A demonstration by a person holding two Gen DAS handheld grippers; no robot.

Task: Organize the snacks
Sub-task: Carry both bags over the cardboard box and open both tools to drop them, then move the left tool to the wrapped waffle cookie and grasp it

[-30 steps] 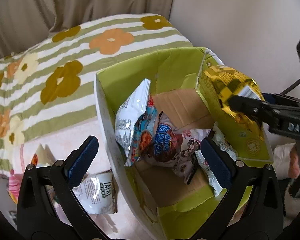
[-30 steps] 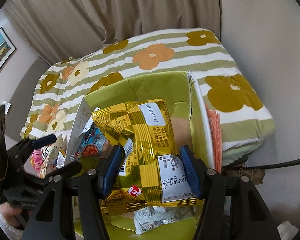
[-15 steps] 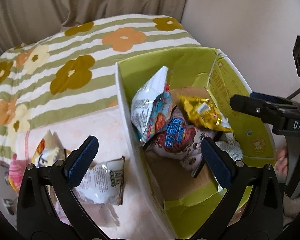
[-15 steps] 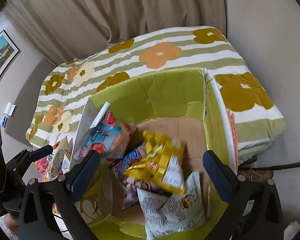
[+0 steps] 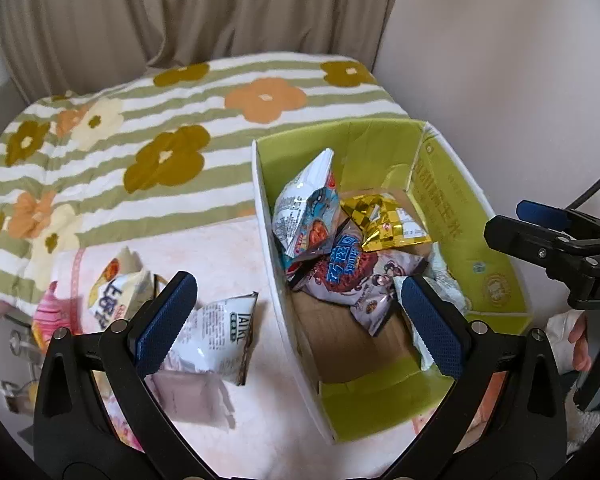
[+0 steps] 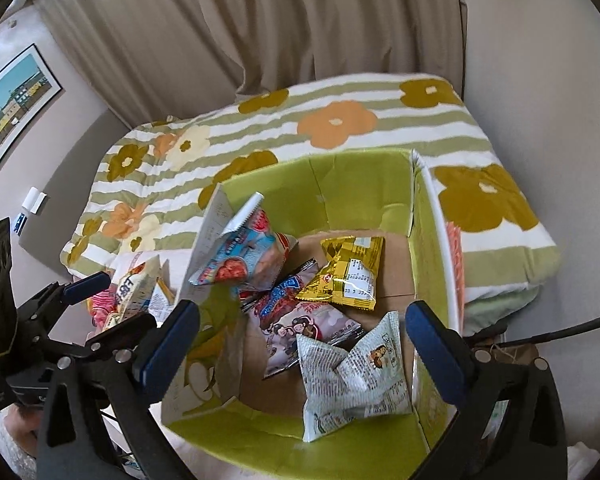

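We see our right claw [image 6: 302, 344] wide open with nothing between its blue bumpy pads [image 6: 430, 350]. Our left claw [image 5: 298, 322] is wide open too, and it holds nothing.

Below them sits a cardboard box [image 6: 384, 210] on the bed. It is green inside with a flat brown floor, and its long sides run away from us toward the curtain [image 6: 300, 20].

Nearest to us in the box, by its near right corner, lies a puffy white bag [image 6: 352, 372] with small print, crinkled like a pillow. Just behind it a flat pale bag with cartoon faces [image 6: 304, 328] lies on the floor, partly under a bag with a blue label [image 5: 344, 258]. Next comes the shiny gold bag [image 6: 350, 274], smooth and crinkly, lying flat near the middle of the floor. Its long way runs from near to far, and its pinched top end points to the far wall. A blue and red bag [image 6: 246, 250] leans against the left wall with its zigzag top edge up.

Left of the box, on a soft pink cloth [image 5: 224, 248], lie a white bag [image 5: 216, 338] and a cream bag [image 5: 114, 294]. Beyond is a striped blanket [image 5: 172, 152] with big flowers.
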